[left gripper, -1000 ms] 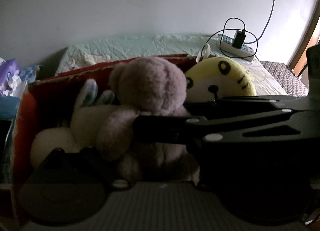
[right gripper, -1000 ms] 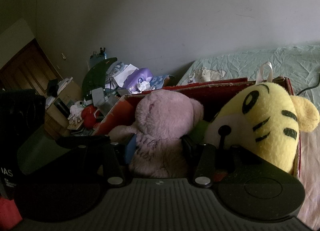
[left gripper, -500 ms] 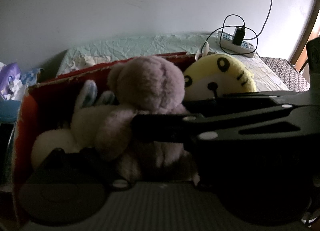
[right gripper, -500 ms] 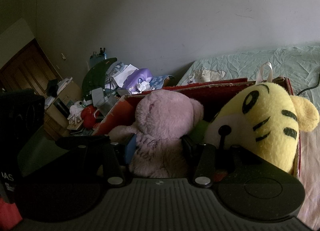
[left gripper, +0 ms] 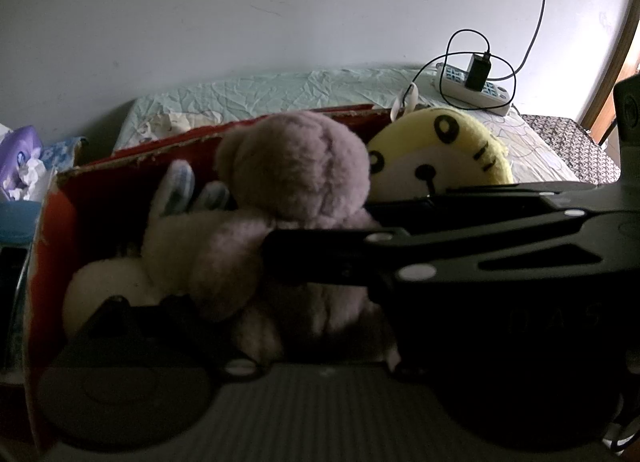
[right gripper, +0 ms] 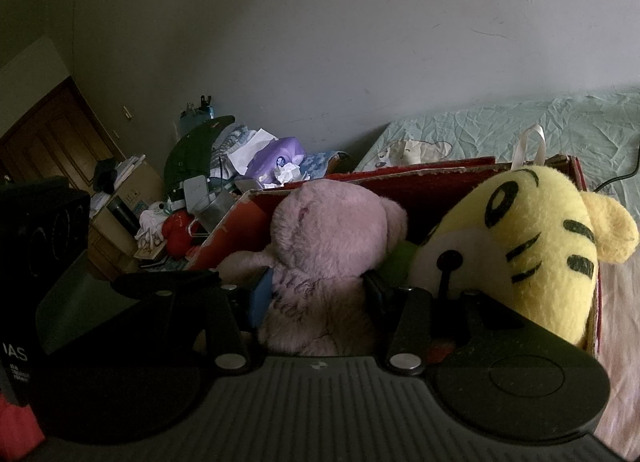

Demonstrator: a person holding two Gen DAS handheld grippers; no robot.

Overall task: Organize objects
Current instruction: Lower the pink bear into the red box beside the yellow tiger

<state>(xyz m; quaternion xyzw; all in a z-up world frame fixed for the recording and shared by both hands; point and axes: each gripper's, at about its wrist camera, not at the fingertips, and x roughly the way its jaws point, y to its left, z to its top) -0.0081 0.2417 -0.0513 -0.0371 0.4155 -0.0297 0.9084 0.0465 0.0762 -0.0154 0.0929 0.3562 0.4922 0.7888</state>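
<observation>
Right wrist view has the pink teddy bear point(right gripper: 320, 246) sitting in the red cardboard box point(right gripper: 440, 177), and the right tongs point(right gripper: 316, 294) are closed in on its body, one finger point(right gripper: 260, 298) on each side pressing into the fur. So the right tongs are gripping the bear, which is upright in the middle of the box.

Just beside it on the right is a yellow tiger plush point(right gripper: 532, 246), head tilted, touching the bear and leaning over the box's right end. A bit of green shows between the two, can't tell what it is.

From the left wrist view, same bear point(left gripper: 292, 185) with a cream bunny plush point(left gripper: 152, 246) squashed against its left side, all in the box point(left gripper: 48, 229), tiger point(left gripper: 440, 153) peeking out behind. The right tongs point(left gripper: 304, 258) come in from the right edge across the bear's middle. The left tongs' own fingers are down in the dark at the bottom of the frame, so honestly I cannot tell if they are wide or narrow.

Box sits on a bed with a wrinkled pale green sheet point(left gripper: 280, 93). A power strip point(left gripper: 472, 89) with a black charger lies on the bed by the wall, well apart from the box. Off the left end of the box there's a cluttered pile with a purple tissue pack point(right gripper: 276, 157).
</observation>
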